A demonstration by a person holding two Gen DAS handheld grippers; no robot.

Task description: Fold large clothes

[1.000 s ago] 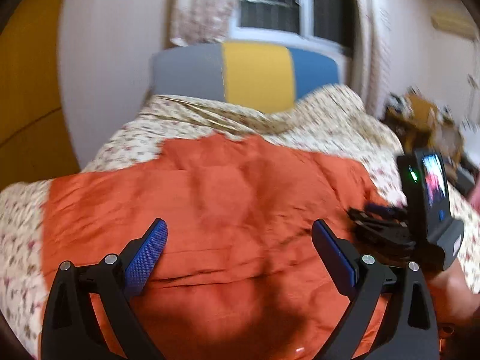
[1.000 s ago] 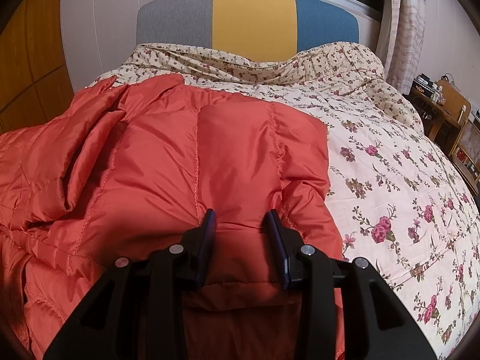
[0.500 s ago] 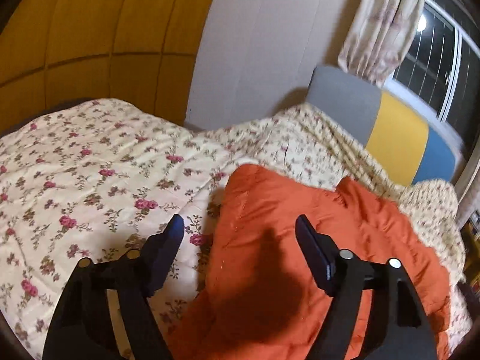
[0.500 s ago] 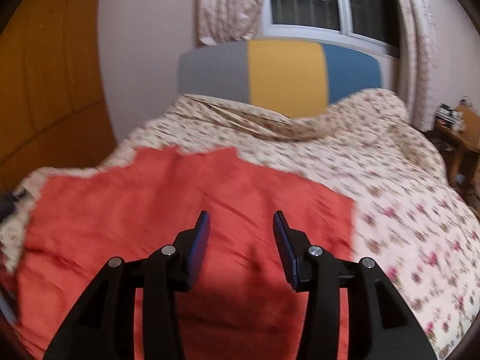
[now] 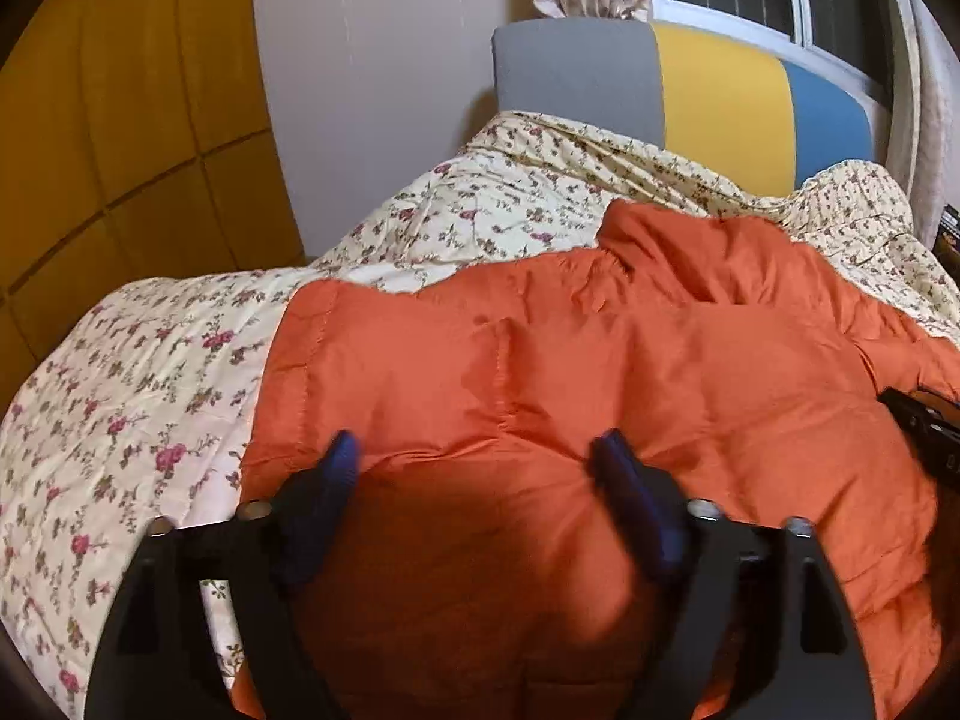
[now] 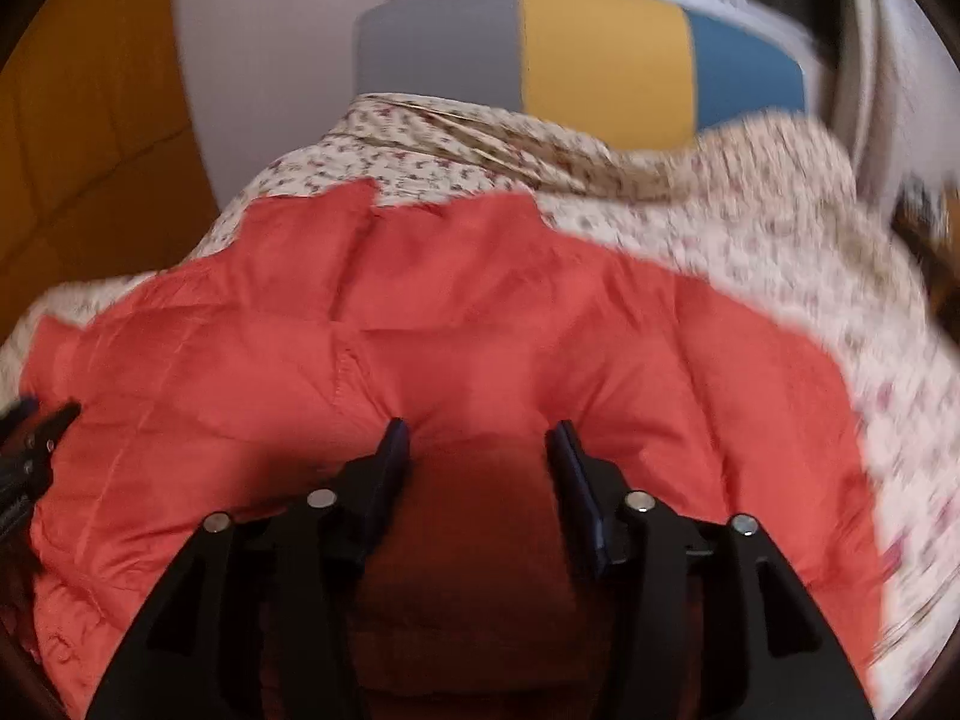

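Orange padded jacket (image 5: 600,372) lies spread on the bed's flowered quilt (image 5: 138,372), directly ahead of and beneath both tools. Collar end points away, toward the striped headboard (image 5: 690,96).

Left hand-held gripper (image 5: 480,450): jaws spread wide, tips pressed into a puffy bulge of the jacket near its near-left edge. Fabric sits between the fingers, but nothing is pinched.

Right hand-held gripper (image 6: 477,435): jaws parted, narrower than the left, tips resting on the jacket's near portion with cloth bulging between them. Also not clamped. View is motion-blurred, so finer contact is hard to read.

Each tool shows at the edge of the other's view, so the two work side by side along the near hem.

Judged step: setting a two-point grip on the near edge ahead of a fold. Jacket appears laid out, no fold clearly made yet.

Next move calls for closing both jaws on the thick padding, deep enough to hold slippery fabric, then lifting evenly and carrying the edge forward toward the collar.
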